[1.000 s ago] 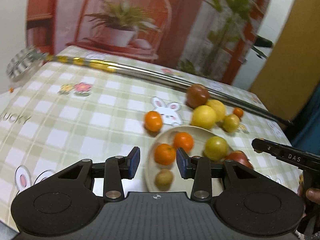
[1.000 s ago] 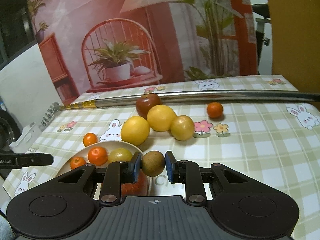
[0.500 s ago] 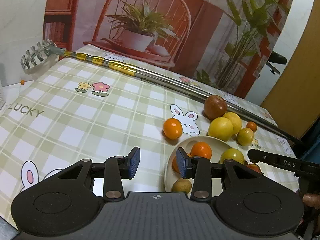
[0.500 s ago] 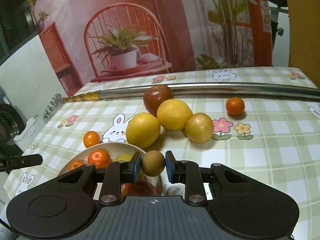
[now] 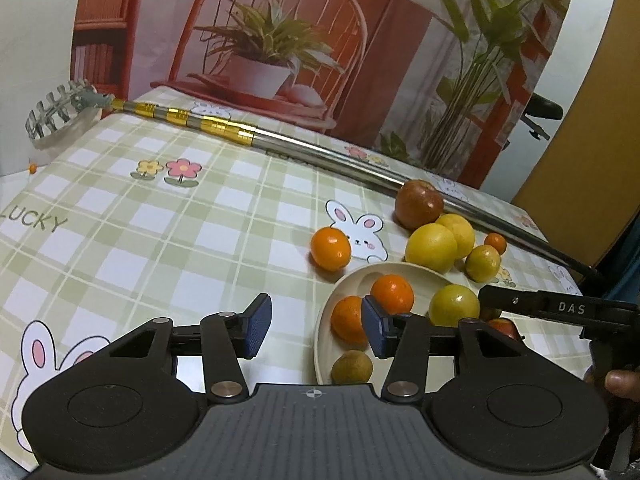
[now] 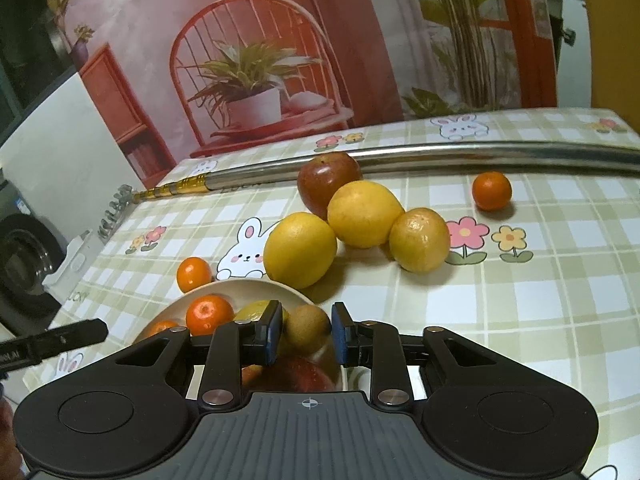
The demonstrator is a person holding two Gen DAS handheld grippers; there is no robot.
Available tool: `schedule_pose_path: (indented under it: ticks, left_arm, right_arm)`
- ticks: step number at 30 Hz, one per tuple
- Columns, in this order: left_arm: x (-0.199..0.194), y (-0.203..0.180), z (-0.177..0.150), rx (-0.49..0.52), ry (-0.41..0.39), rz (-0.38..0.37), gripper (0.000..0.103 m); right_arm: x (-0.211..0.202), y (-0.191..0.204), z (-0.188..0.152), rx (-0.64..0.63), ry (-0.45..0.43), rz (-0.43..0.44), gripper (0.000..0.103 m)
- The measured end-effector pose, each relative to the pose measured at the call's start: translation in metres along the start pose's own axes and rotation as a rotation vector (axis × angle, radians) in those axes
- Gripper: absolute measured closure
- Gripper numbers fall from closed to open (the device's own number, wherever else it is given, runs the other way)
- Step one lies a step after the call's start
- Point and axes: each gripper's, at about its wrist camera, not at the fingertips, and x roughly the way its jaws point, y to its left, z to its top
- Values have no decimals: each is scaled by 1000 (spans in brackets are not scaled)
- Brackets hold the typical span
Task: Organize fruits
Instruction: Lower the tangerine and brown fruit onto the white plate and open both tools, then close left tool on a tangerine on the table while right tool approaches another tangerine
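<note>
We read "LUCKY" [image 5: 34, 221] on the desk cloth and "DAS" [image 5: 571, 308] on the right hand-held gripper [image 6: 306, 332], which pinches a brown fruit [image 6: 307, 326] over the plate [image 6: 240, 286]; the left hand-held gripper [image 5: 316, 326] is spread.

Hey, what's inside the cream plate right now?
The plate holds two oranges, a yellow citrus, a small brown fruit and a red apple. The claws hide the rest of it.

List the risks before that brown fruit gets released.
The right gripper holds the small brown fruit above the plate, over the red apple; dropped there, it may roll off the rim. The plate is already crowded with tangerines, and the open left gripper hovers close by.
</note>
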Motion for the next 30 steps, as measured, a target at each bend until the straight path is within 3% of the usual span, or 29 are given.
schedule_pose_path:
  ticks: [15, 30]
  left_arm:
    - [2, 0, 0, 0, 7, -8, 51]
    - [3, 0, 1, -2, 17, -9, 51]
  right_arm:
    - [-16, -6, -2, 20, -23, -7, 76]
    - [-46, -37, 2, 82, -103, -98, 76]
